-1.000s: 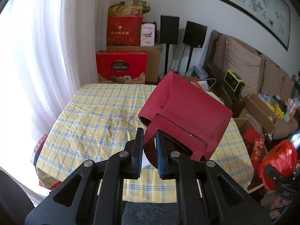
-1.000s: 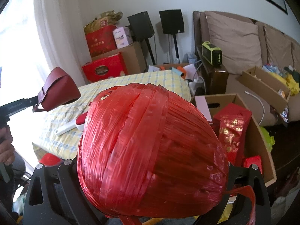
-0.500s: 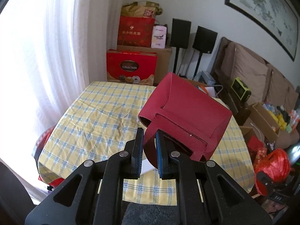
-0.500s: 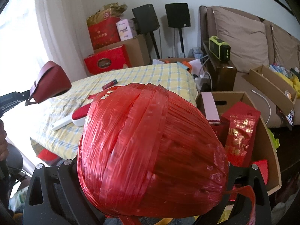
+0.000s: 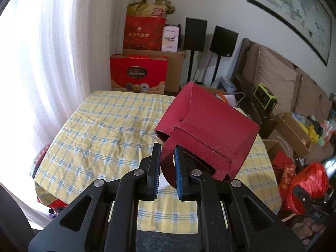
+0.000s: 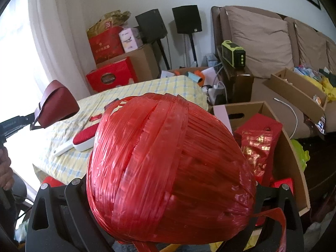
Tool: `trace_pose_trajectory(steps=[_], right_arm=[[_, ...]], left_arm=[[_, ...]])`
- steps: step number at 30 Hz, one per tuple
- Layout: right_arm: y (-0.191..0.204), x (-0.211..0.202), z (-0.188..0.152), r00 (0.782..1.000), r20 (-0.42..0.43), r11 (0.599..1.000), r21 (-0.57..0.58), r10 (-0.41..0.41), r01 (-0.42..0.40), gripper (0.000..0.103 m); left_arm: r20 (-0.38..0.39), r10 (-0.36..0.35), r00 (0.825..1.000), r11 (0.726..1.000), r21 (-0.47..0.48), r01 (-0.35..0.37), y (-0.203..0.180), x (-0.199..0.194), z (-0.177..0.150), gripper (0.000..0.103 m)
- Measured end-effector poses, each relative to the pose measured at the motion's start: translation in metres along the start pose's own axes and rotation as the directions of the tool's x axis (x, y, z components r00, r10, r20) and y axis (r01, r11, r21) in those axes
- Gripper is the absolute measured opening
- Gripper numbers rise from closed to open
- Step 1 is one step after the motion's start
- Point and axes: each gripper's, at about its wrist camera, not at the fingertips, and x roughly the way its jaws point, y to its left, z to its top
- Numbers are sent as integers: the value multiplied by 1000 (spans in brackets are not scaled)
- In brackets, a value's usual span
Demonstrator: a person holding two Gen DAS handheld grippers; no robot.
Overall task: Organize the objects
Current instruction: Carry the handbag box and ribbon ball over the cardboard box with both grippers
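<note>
We find the left gripper (image 5: pixel 167 163) clamped tight on the strap of a dark red leather pouch (image 5: pixel 206 126), held above the checked tablecloth (image 5: pixel 100 132) at 12 o'clock. The right gripper (image 6: pixel 168 220) clasps a red twine ball (image 6: pixel 168 168).

Left hand-held gripper (image 5: pixel 167 163) clamped on red pouch's (image 5: pixel 206 126) strap (image 5: pixel 168 157), above checkered tablecloth (image 5: pixel 100 130).
</note>
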Motion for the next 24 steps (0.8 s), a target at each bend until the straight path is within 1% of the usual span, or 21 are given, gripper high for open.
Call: trace_pose_trajectory(steps=[9,15,19,24], right_arm=[[-14,-13,9,999,33,1000,8,-9,8,96],[-26,-22,14,998,54,999,32,-21,19,96],[-35,-29,18,998,63,999,45,-29,27,96],[-49,-34,22,996,69,996,71,-55,50,96]], left_arm=[[21,-35,999,999,28,34,-23,-10,10,12],[15,-25,1000,999,43,24,-38,-8,13,11],[8,-30,1000,998,50,30,-54,-6,17,11],[18,-49,999,995,84,47,-77,-8,19,11]])
